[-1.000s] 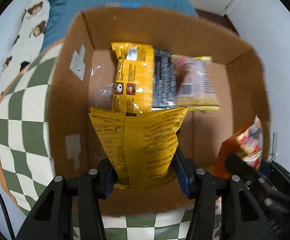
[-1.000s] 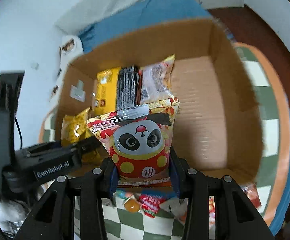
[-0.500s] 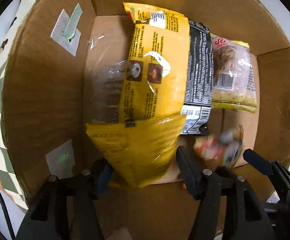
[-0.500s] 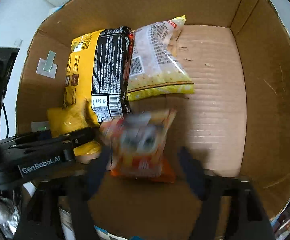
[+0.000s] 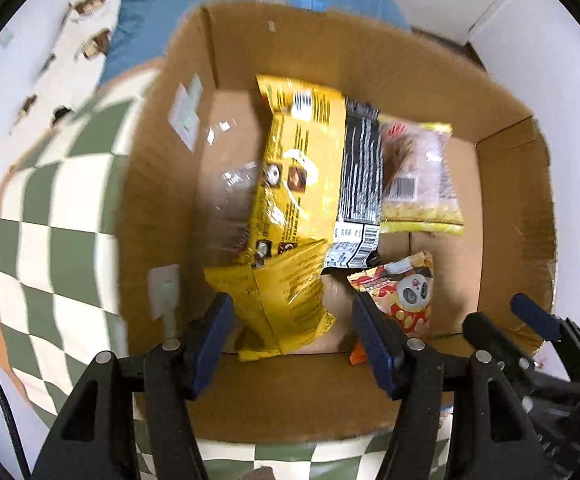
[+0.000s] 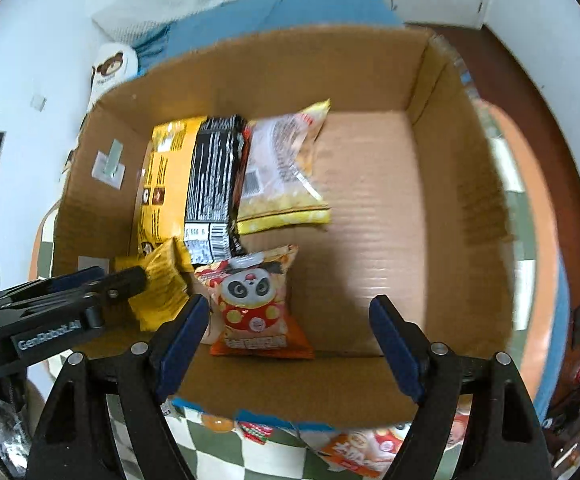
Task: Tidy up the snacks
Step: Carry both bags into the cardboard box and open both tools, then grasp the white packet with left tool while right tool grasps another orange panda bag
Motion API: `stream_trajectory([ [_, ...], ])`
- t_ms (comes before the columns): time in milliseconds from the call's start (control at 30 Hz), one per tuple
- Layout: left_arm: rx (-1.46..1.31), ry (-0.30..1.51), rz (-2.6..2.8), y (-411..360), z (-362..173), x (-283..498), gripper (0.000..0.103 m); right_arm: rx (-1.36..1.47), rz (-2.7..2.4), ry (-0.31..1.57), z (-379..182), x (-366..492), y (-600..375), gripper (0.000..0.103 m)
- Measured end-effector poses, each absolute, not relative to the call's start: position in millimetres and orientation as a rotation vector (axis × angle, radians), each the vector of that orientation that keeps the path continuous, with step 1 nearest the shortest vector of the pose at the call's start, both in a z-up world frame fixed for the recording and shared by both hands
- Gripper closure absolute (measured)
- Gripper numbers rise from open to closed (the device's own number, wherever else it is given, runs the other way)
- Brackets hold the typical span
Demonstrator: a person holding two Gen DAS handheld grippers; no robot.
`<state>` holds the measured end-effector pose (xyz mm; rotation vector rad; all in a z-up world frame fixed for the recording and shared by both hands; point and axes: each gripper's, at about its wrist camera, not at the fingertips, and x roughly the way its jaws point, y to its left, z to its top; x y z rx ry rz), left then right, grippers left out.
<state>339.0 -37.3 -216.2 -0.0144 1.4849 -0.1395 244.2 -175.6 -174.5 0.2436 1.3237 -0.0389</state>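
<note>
Both spread wide, holding nothing: left gripper (image 5: 294,340) over yellow snack bag (image 5: 286,304), right gripper (image 6: 290,340) over panda snack bag (image 6: 256,308) inside cardboard box (image 6: 370,208).

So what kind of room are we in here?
Probably a bedroom: blue bedding and a bear-print pillow lie behind the cardboard box, which sits on a checkered cloth.

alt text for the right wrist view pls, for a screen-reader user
The open right claw hangs over a cardboard box, where a panda snack bag lies free between its fingers. Behind it sit a yellow, a black and a pale packet side by side; the left claw reaches in beside another yellow bag.
</note>
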Motion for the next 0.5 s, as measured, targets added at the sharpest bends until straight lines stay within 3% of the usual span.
stream_trajectory([
  [500,0.017,1.204,-0.128,-35.1,-124.9,261.1,0.043,0.208,-0.055,1.15,-103.1,171.5,-183.9,0.018],
])
